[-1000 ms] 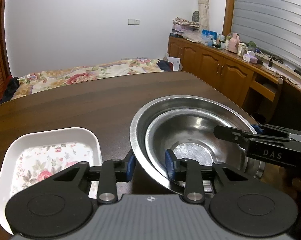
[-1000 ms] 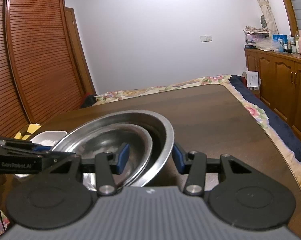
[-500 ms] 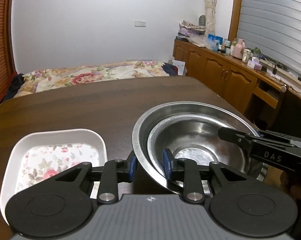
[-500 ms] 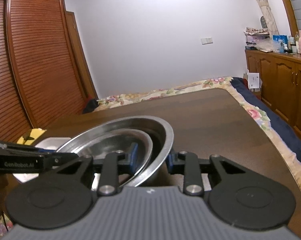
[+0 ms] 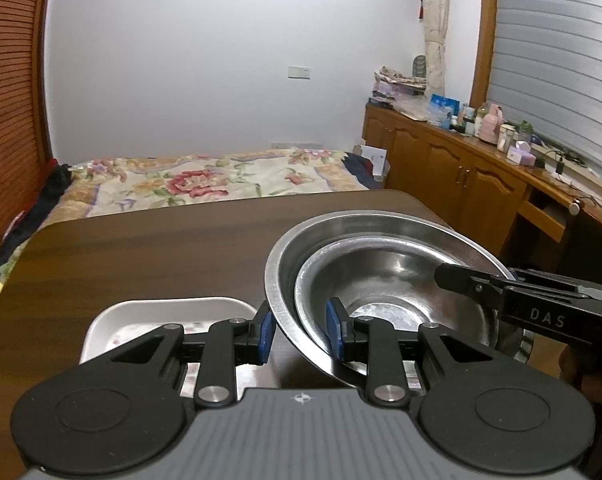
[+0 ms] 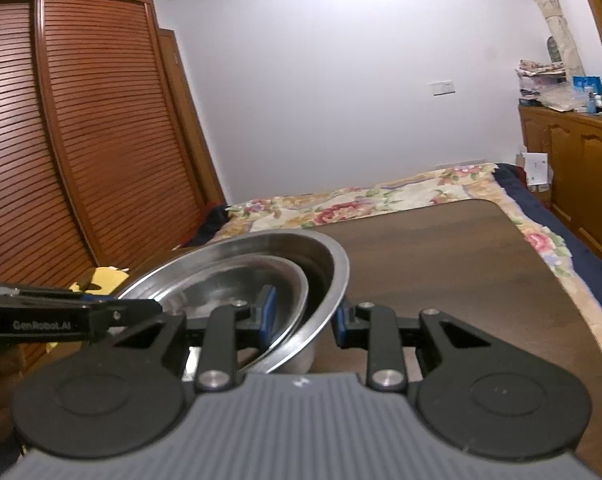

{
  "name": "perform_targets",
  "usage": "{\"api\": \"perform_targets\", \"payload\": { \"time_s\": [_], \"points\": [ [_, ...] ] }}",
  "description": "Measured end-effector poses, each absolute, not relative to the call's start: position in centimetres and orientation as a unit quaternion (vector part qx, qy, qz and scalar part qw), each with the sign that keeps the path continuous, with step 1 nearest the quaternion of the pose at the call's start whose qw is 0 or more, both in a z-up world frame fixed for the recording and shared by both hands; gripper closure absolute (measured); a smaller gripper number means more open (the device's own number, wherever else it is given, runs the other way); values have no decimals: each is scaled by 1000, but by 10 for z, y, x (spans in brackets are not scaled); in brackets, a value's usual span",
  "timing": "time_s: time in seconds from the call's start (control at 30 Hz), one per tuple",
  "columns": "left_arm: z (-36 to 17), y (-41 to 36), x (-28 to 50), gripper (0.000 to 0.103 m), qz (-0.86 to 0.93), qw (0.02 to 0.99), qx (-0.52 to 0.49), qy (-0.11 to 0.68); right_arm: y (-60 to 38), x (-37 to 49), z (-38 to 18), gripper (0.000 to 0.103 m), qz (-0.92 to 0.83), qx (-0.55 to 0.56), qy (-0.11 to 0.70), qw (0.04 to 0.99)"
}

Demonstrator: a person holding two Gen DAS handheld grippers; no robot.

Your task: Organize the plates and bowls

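White floral dish (image 5: 173, 312) sits at the left of the dark table (image 5: 141, 252), just beside the bowls, untouched by either claw.

Left claw (image 5: 299, 330): blue pads straddle the near-left rims of both steel bowls, one pad outside the large bowl (image 5: 341, 224), the other inside the small bowl (image 5: 381, 276). Pads look pressed onto the metal, pinching the two rims together.

Small bowl lies nested in the large one, shoved toward the near side, not centred.

Right claw (image 6: 305, 314): same hold on the opposite side, one pad inside the small bowl (image 6: 229, 280), the other outside the large bowl's (image 6: 301, 244) wall. Closed on both rims.

Stack appears raised and tilted off the table; contact underneath is hidden, so I can't tell whether it is fully clear.

Judgement: nesting is done; the step in hand is carrying the pair as one stack. Next move calls for both claws travelling together at even height, keeping the stack level so the inner bowl does not slide, then setting it down flat before either claw lets go.
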State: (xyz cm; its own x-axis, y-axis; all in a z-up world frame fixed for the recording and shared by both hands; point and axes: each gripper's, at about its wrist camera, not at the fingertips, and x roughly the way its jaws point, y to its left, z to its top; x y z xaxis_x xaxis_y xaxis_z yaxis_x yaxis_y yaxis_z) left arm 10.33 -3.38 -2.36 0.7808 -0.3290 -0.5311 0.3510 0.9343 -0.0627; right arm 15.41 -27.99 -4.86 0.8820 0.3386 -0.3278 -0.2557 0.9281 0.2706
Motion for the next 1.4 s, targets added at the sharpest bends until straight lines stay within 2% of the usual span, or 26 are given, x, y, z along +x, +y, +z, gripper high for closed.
{"api": "perform_targets", "payload": {
  "time_s": [0.67,1.4],
  "points": [
    [-9,28,93,73,-126,956,1,264,-225,164,-35,72,215,88,202,952],
    [-36,69,100,73,-86,954,-19,285,-181,176,-51,72,242,51,234,940]
  ]
}}
